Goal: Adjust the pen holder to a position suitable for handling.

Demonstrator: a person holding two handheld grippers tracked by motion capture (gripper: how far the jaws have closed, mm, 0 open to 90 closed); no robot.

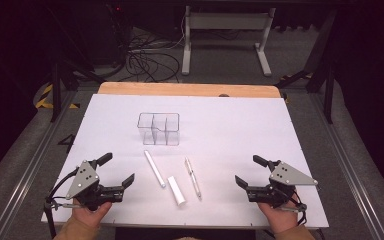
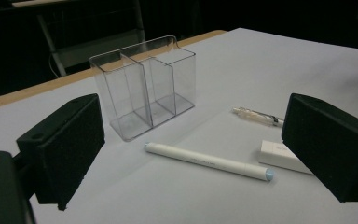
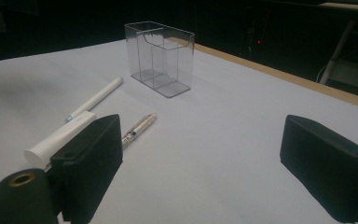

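A clear plastic organizer [image 1: 158, 128] [image 2: 144, 88] [image 3: 161, 58] with compartments stands upright mid-table. In front of it lie a long white pen [image 1: 154, 168] [image 2: 209, 161] [image 3: 95, 99], a short white tube [image 1: 176, 190] [image 2: 282, 156] [image 3: 58, 137] and a clear pen [image 1: 192, 177] [image 2: 256, 115] [image 3: 138, 129]. My left gripper [image 1: 119, 171] [image 2: 193, 154] rests at the near left, open, nothing between its jaws. At the near right my right gripper [image 1: 250, 171] [image 3: 200, 158] is open too, and empty. Both stand apart from the objects.
The white tabletop [image 1: 230, 130] has a wooden strip [image 1: 190, 90] along its far edge. Beyond it on the floor are cables [image 1: 145, 60] and a white desk frame [image 1: 225, 35]. Metal rails [image 1: 25, 165] run along both sides.
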